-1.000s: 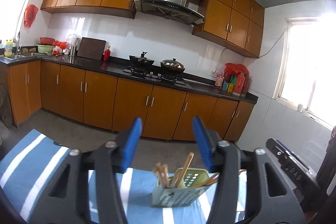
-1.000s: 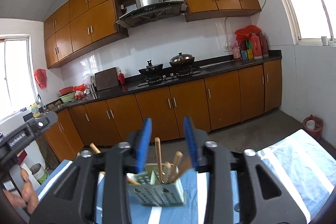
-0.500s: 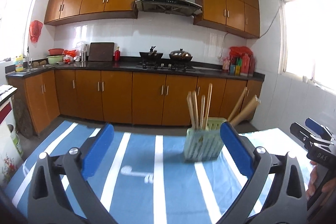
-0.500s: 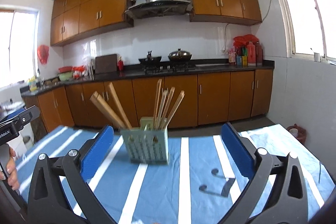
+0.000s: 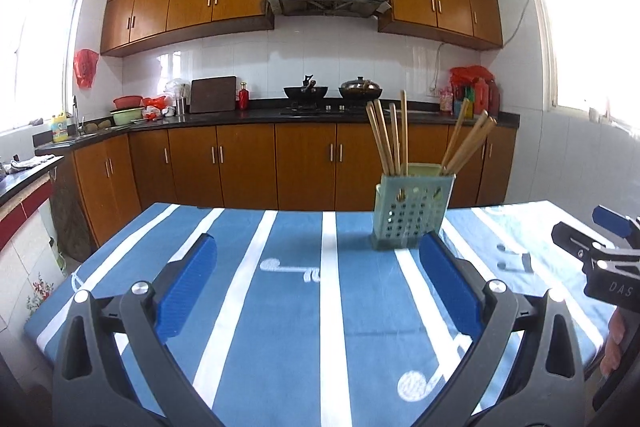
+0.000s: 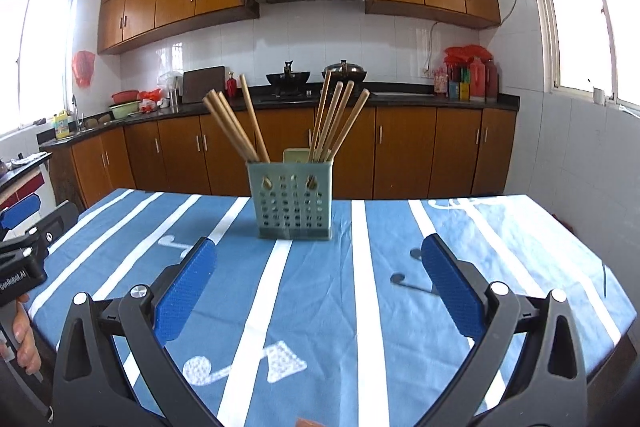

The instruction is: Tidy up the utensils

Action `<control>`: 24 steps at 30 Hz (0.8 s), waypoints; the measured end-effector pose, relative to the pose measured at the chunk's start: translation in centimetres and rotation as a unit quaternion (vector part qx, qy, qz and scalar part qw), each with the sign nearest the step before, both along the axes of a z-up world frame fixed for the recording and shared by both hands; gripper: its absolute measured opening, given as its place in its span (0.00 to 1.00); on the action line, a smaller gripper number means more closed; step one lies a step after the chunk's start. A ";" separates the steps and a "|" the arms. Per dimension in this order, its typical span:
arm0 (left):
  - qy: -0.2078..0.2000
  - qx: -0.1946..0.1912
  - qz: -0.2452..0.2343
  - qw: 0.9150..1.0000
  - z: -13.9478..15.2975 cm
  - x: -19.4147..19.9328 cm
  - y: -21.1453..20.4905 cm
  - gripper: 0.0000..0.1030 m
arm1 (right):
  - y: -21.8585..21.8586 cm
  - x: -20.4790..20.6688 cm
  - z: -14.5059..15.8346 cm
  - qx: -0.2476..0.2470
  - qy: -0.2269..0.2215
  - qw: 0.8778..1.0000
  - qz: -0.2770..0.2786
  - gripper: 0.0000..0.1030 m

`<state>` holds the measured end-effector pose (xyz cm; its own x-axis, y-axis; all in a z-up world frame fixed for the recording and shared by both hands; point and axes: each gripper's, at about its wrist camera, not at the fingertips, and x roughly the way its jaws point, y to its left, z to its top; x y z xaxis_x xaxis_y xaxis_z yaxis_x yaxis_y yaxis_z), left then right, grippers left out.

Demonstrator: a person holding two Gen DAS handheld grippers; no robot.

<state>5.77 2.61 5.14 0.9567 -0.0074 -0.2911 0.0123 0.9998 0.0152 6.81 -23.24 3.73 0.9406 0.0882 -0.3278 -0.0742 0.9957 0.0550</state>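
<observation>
A pale green perforated utensil holder (image 5: 412, 213) stands upright on the blue striped tablecloth (image 5: 288, 307), with several wooden chopsticks (image 5: 394, 137) standing in it. It also shows in the right wrist view (image 6: 294, 201), with its chopsticks (image 6: 334, 121) fanned out. My left gripper (image 5: 318, 281) is open and empty, low over the cloth, short of the holder. My right gripper (image 6: 318, 279) is open and empty, facing the holder from the near side. Each gripper shows at the edge of the other's view.
The table edges drop off at left (image 5: 52, 311) and right (image 6: 612, 291). Wooden kitchen cabinets (image 5: 248, 163) and a black counter with pans (image 5: 332, 93) run behind the table. A window (image 6: 588, 15) is on the right wall.
Both grippers opened wide from nearly closed a second ago and drew back from the holder. The view dropped, so more of the tablecloth shows in front.
</observation>
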 end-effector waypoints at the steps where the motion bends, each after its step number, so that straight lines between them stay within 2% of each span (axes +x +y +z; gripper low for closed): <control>1: 0.001 0.002 0.001 1.000 -0.3 -0.3 -0.1 0.96 | 0.0 -0.4 -0.3 0.000 0.001 1.000 0.000 0.98; 10: 0.005 -0.012 0.002 1.000 -1.4 -1.7 0.0 0.96 | 0.7 -2.3 -1.8 -0.011 -0.002 1.000 -0.004 0.98; 24: 0.021 -0.006 0.004 1.000 -2.4 -2.1 -0.3 0.96 | 0.5 -2.7 -2.8 -0.012 0.010 1.000 -0.008 0.98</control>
